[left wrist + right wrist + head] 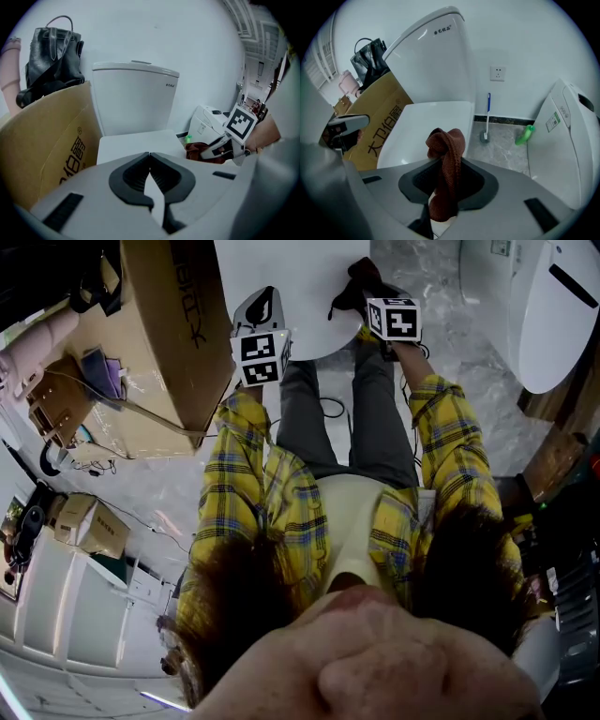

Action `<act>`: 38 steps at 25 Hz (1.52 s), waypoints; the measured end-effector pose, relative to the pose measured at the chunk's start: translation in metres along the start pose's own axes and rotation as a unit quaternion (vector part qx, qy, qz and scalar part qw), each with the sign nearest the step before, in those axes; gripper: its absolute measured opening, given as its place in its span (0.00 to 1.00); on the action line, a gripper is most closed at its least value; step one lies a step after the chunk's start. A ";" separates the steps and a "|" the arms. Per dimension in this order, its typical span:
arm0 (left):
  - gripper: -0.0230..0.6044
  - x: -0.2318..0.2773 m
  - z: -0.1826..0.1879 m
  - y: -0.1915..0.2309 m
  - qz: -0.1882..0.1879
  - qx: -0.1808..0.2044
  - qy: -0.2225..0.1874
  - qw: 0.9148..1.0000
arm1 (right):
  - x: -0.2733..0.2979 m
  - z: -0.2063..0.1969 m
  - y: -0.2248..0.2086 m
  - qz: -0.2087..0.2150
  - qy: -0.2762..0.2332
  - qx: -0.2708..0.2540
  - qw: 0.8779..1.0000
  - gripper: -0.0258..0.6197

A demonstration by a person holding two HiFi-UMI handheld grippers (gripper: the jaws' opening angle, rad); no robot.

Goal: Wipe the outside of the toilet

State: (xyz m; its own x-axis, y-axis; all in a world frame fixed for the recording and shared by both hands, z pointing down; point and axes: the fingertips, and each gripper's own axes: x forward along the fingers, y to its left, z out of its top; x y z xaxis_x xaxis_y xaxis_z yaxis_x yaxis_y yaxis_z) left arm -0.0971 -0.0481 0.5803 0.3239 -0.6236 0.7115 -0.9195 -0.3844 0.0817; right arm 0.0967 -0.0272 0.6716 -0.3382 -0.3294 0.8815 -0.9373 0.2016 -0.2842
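A white toilet stands in front of me, with its shut lid [281, 277] and its tank [133, 98] against the wall. My right gripper [446, 161] is shut on a brown cloth [450, 140], which bunches above the jaws and hangs below them. In the head view this gripper [361, 285] hovers over the lid's right front edge with the cloth [354, 298] dark at its tip. My left gripper [149, 157] has its jaws shut on nothing and points at the lid [136, 140]. In the head view it [265, 298] is over the lid's left front edge.
A large cardboard box [169, 343] stands close on the toilet's left, with a black bag [51, 56] behind it. To the right, a toilet brush [486, 122] and a green bottle [525, 134] rest on the marble floor. A second white unit [567, 140] stands further right.
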 end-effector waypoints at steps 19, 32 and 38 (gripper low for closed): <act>0.05 -0.041 -0.023 0.063 0.051 -0.047 -0.020 0.997 | -0.026 0.025 0.164 0.146 -0.040 -0.069 0.986 0.22; 0.05 -0.072 -0.060 0.110 0.085 -0.077 -0.009 0.993 | -0.004 0.022 0.253 0.199 -0.025 -0.104 0.974 0.22; 0.05 -0.077 -0.071 0.120 0.088 -0.078 -0.003 0.993 | 0.012 0.021 0.280 0.208 -0.025 -0.110 0.972 0.22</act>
State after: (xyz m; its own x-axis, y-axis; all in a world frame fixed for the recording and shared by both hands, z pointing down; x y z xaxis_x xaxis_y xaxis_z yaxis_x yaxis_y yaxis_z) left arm -0.2486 0.0021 0.5848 0.1556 -0.6767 0.7197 -0.9853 -0.1584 0.0641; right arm -0.1713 0.0056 0.5944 -0.6932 -0.2200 0.6864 -0.6793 0.5179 -0.5200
